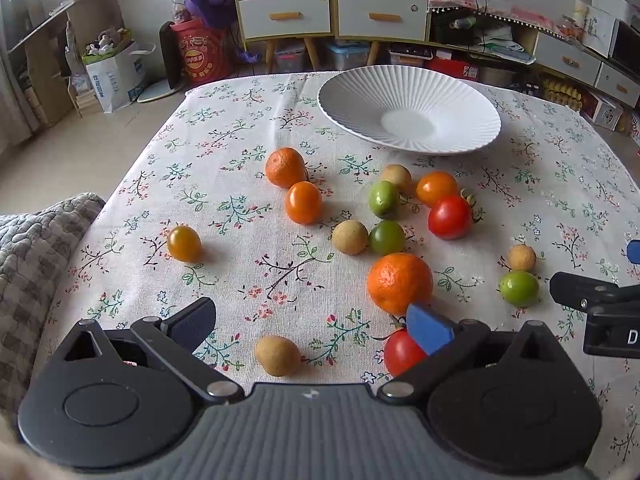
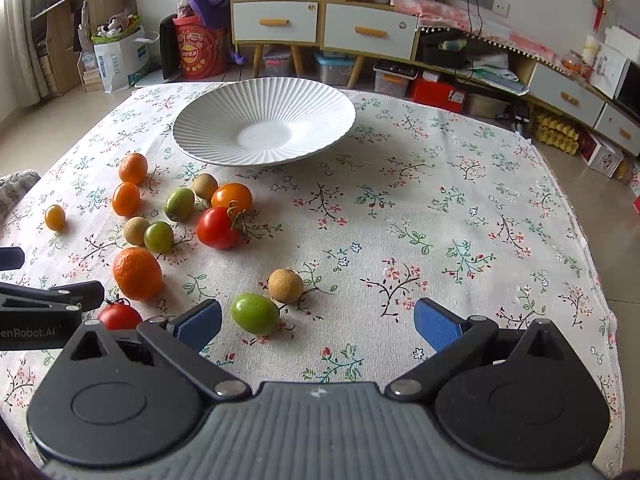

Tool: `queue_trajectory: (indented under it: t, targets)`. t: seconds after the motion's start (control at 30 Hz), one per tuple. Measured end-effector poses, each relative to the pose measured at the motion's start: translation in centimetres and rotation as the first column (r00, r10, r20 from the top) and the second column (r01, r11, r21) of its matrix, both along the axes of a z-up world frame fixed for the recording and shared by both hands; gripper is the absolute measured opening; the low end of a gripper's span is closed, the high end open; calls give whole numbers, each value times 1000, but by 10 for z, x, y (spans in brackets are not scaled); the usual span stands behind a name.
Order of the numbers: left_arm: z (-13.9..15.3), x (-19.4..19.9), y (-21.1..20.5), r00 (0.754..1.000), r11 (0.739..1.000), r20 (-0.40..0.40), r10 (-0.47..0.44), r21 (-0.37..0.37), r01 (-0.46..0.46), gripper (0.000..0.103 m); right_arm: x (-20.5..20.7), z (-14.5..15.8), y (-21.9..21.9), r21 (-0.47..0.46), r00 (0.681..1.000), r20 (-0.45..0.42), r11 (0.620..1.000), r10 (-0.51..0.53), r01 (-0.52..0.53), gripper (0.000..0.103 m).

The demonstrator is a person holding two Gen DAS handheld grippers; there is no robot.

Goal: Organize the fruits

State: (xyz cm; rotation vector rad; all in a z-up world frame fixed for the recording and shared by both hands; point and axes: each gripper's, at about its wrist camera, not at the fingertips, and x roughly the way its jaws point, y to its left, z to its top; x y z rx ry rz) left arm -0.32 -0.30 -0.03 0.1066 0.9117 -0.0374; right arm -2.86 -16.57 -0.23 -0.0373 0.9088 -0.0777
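Your left gripper [image 1: 312, 326] partly hides a red tomato [image 1: 402, 352] behind its blue pad; it may be touching, hard to tell. Both grippers hover low with fingers spread wide, your right gripper [image 2: 318, 322] over a green fruit [image 2: 255, 314]. The white plate [image 2: 224, 120] sits empty beyond the scattered fruit.
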Motion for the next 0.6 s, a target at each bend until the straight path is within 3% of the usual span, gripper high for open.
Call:
queue_trajectory:
  t: [0.6]
  targets:
    - [-1,0,0,1000,1000,1,-1,-1,1,99,0,-1,0,-7,1000,-3,1000,0,0,102]
